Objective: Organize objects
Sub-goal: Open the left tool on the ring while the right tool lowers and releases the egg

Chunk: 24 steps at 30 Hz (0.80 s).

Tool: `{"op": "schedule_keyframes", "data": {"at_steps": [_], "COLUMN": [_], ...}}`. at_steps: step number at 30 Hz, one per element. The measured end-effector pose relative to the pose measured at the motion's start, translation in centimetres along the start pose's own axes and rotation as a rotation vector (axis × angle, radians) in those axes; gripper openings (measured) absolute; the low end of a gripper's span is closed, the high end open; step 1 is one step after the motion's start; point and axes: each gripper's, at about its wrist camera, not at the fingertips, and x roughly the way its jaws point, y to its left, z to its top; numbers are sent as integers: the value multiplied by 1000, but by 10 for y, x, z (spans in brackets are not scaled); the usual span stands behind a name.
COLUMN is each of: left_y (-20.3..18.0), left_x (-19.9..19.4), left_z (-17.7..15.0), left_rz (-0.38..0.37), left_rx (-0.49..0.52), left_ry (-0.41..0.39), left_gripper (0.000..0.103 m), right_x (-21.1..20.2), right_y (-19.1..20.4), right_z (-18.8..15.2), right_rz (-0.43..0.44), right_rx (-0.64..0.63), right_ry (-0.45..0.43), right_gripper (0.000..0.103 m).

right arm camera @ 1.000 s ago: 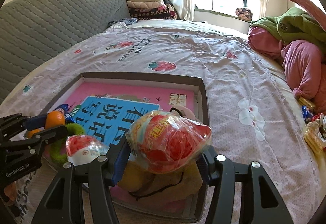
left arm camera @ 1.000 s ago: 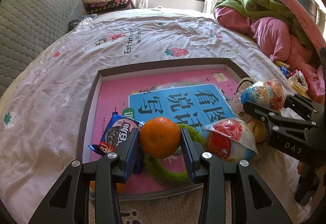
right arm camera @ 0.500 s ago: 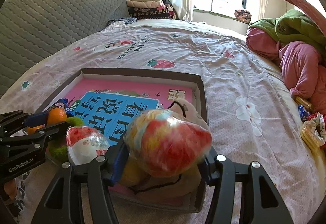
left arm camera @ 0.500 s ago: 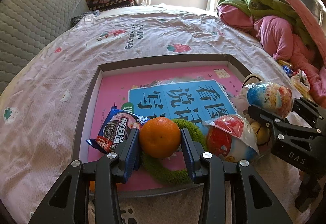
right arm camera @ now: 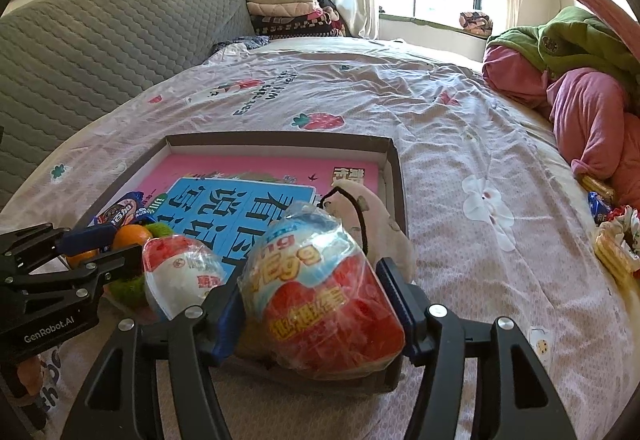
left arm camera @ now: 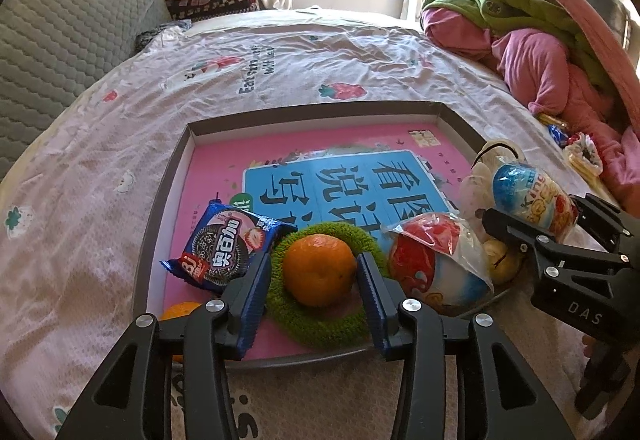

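The orange [left arm camera: 319, 270] sits inside the green ring [left arm camera: 320, 324] in the tray [left arm camera: 160, 224] on the bed, directly between my left claw [left arm camera: 312, 290]; its jaws have just been opening, with a gap at the left pad. My right claw [right arm camera: 316, 304] pinches the wrapped toy egg [right arm camera: 324, 292] over the tray's near right corner, long axis pointing away; its jaws have also just been opening. Legible: "GenRobot.AI", "DAS", "Kinder" lettering partly shown.

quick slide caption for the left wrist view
Left gripper jaws opening around an orange set inside a green ring in the tray.
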Motion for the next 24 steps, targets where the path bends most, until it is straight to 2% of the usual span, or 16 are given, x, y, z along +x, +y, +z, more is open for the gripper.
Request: {"op": "schedule_keyframes", "data": {"at_steps": [4,10,14,16,24], "left_y": [3,8,10,10,10], "left_x": [-2,-6,-10,-12,-21], "left_z": [1,1,1,1,2], "left_rz": [-6,-2,-10,-12,-11], "left_rx": [-12,-31,-38,-38,-43], "left_ry": [-6,-17,-27,-30,-42], "left_gripper": [50,53,55,61,62], "right_x": [-2,-6,-10,-13,-22], "right_y": [2,4,6,5,6], "right_z": [-1,-3,-3,-3,0], "right_rz": [3,23,22,23,14], "right_rx": [-8,-14,-22,-19,-18], "right_ry": [-5,-21,-38,-44,-56], "right_gripper": [63,75,75,75,76]}}
